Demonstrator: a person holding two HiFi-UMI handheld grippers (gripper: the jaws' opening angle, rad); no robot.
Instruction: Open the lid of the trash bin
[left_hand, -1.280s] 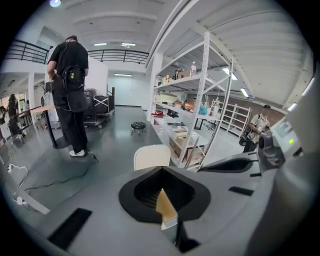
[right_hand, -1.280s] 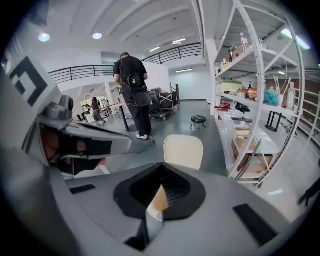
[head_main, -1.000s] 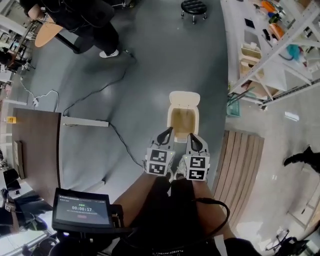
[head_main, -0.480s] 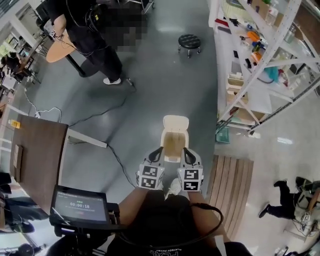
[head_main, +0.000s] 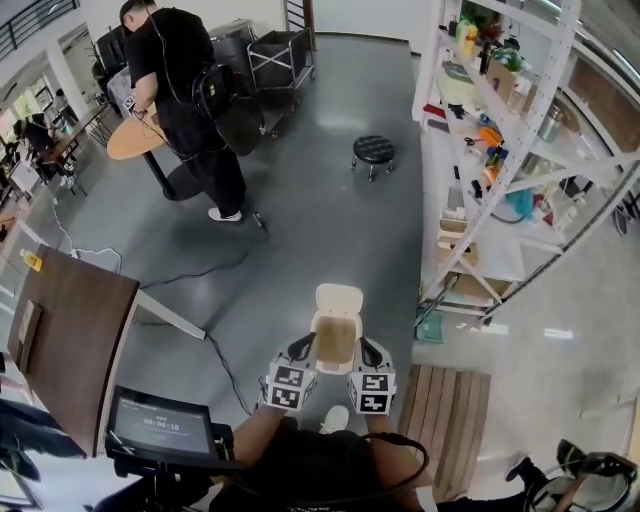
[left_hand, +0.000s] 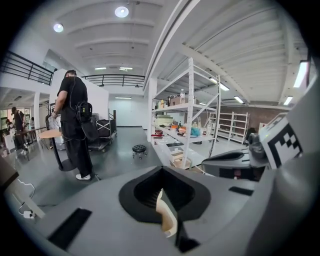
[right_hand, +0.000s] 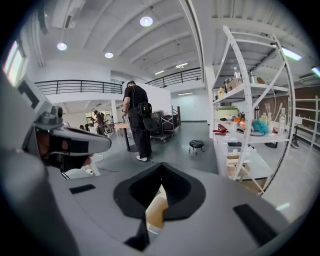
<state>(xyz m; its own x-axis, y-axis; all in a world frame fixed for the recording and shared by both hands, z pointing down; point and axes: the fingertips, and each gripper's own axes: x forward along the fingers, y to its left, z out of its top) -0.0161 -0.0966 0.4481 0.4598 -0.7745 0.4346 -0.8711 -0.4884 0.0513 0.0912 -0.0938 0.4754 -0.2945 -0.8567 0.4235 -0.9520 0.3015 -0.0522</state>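
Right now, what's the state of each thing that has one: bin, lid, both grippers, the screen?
trash bin: upright on the floor, open at the top.
lid: raised, tipped back behind the opening.
left gripper: shut, holding nothing, at the bin's left side.
right gripper: shut, holding nothing, at the bin's right side.
screen: lit, showing a timer.

Grey floor (head_main: 330, 220) carried the bin (head_main: 335, 338) at lower centre; a stool (head_main: 373, 150) above; slatted boards (head_main: 447, 420) at lower right.
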